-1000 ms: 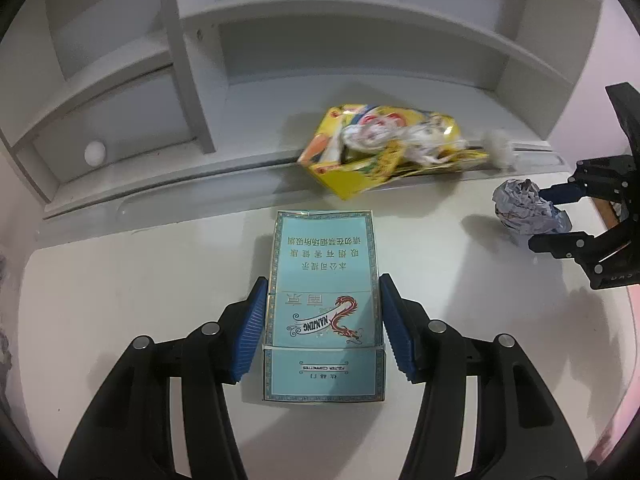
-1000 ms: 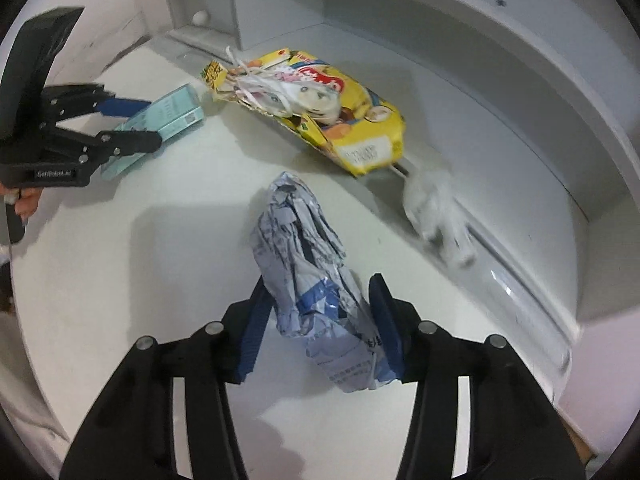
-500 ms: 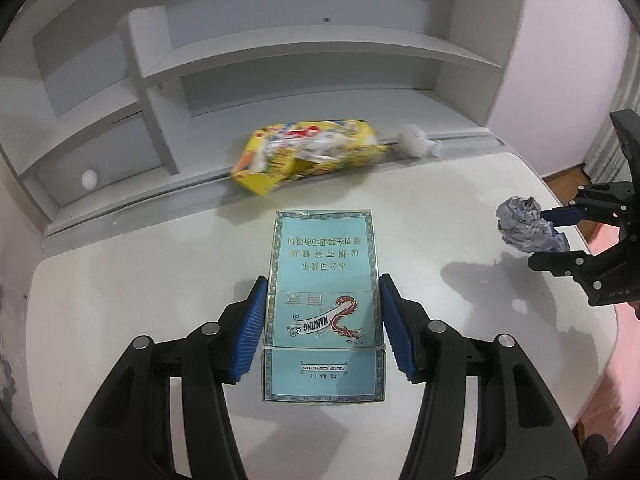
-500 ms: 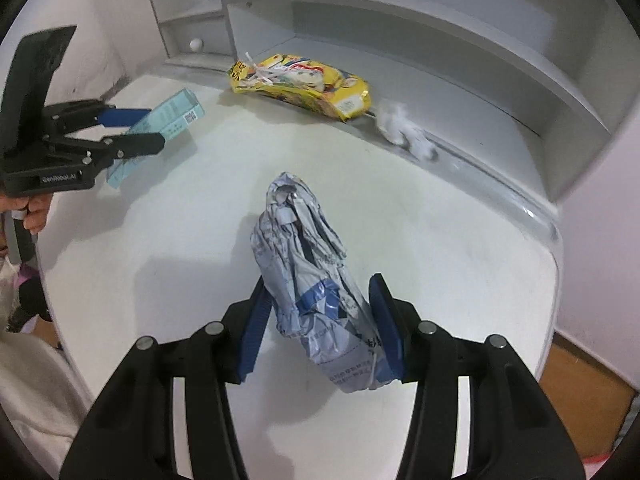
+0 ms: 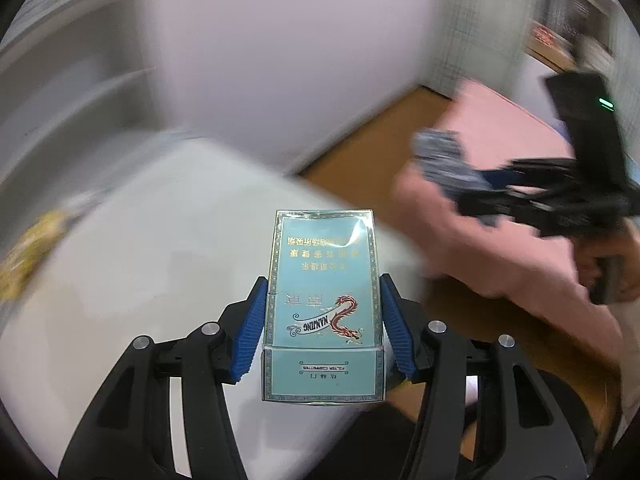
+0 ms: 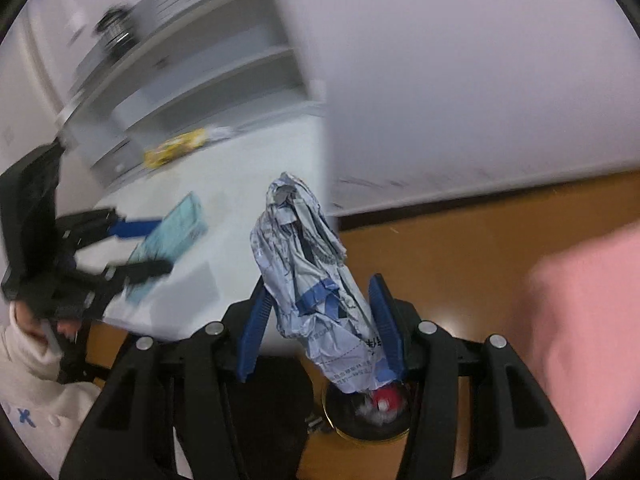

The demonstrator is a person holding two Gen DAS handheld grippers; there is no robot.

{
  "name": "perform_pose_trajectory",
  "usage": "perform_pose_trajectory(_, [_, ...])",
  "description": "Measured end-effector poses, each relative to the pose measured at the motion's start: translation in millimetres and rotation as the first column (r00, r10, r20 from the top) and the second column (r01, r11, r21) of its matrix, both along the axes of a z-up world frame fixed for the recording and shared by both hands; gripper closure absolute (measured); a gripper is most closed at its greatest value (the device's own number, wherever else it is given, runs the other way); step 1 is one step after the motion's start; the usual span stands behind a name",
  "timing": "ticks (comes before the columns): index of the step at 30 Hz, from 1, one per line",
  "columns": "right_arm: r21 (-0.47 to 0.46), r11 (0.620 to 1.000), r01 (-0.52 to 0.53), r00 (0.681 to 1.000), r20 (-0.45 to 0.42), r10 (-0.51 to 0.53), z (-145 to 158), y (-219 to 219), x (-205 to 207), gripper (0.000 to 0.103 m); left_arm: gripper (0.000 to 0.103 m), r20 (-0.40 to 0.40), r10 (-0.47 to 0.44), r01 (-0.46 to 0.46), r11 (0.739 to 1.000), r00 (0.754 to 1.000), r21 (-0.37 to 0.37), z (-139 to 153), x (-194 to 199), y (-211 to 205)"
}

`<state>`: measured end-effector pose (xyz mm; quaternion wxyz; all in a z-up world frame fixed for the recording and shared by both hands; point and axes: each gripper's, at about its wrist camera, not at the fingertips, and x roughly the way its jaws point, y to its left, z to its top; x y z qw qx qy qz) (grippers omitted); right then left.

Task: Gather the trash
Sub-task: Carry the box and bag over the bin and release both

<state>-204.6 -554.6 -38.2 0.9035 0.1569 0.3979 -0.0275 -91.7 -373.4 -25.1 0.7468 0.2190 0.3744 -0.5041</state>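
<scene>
My right gripper clamped on crumpled paper wad, long axis running out along fingers, far end up. Trash can lies directly below wad, on wood floor, near edge of right wrist view; red and white scrap already inside, rest hidden. Right hand nearer can. My left gripper clamped on teal cigarette pack by its long sides, pack above white table edge, left of can. Yellow snack bag at table's far side.
</scene>
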Motion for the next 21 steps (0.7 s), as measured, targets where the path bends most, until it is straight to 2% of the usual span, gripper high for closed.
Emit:
perform_pose_trajectory(2, [0.049, 0.995, 0.088, 0.996, -0.016, -0.087, -18, -25, -37, 0.053, 0.049, -0.018, -0.131, 0.131, 0.991, 0.991, 0.016, -11, -45, -34])
perform_pose_trajectory(5, [0.120, 0.974, 0.190, 0.981, -0.068, -0.183, -62, -54, -83, 0.053, 0.049, -0.068, -0.257, 0.260, 0.964, 0.964, 0.051, -36, -93, -73])
perform_pose_trajectory(6, [0.144, 0.967, 0.209, 0.976, -0.086, -0.198, -76, -57, -89, 0.053, 0.049, -0.086, -0.275, 0.281, 0.958, 0.958, 0.066, -47, -101, -82])
perform_pose_trajectory(8, [0.225, 0.938, 0.262, 0.961, -0.151, -0.231, -126, -70, -101, 0.053, 0.049, -0.128, -0.293, 0.308, 0.944, 0.947, 0.119, -79, -114, -101])
perform_pose_trajectory(10, [0.301, 0.903, 0.306, 0.944, -0.215, -0.249, -173, -78, -106, 0.053, 0.049, -0.159, -0.260, 0.290, 0.933, 0.952, 0.211, -127, -117, -119])
perform_pose_trajectory(13, [0.418, 0.825, 0.379, 0.912, -0.320, -0.257, -254, -87, -103, 0.053, 0.049, -0.185, -0.187, 0.247, 0.886, 0.965, 0.392, -220, -104, -143])
perform_pose_trajectory(16, [0.456, 0.768, 0.450, 0.866, -0.433, -0.250, -324, -88, -90, 0.053, 0.049, -0.225, -0.090, 0.197, 0.834, 0.970, 0.515, -291, -79, -154])
perform_pose_trajectory(18, [0.488, 0.726, 0.484, 0.841, -0.487, -0.234, -359, -86, -81, 0.053, 0.049, -0.233, -0.028, 0.162, 0.799, 0.972, 0.579, -328, -62, -155])
perform_pose_trajectory(20, [0.490, 0.715, 0.498, 0.824, -0.525, -0.213, -382, -81, -70, 0.053, 0.049, -0.238, -0.020, 0.163, 0.782, 0.971, 0.601, -344, -55, -156])
perform_pose_trajectory(21, [0.502, 0.704, 0.504, 0.820, -0.534, -0.206, -391, -78, -65, 0.053, 0.049, -0.255, -0.009, 0.165, 0.783, 0.967, 0.599, -347, -51, -159])
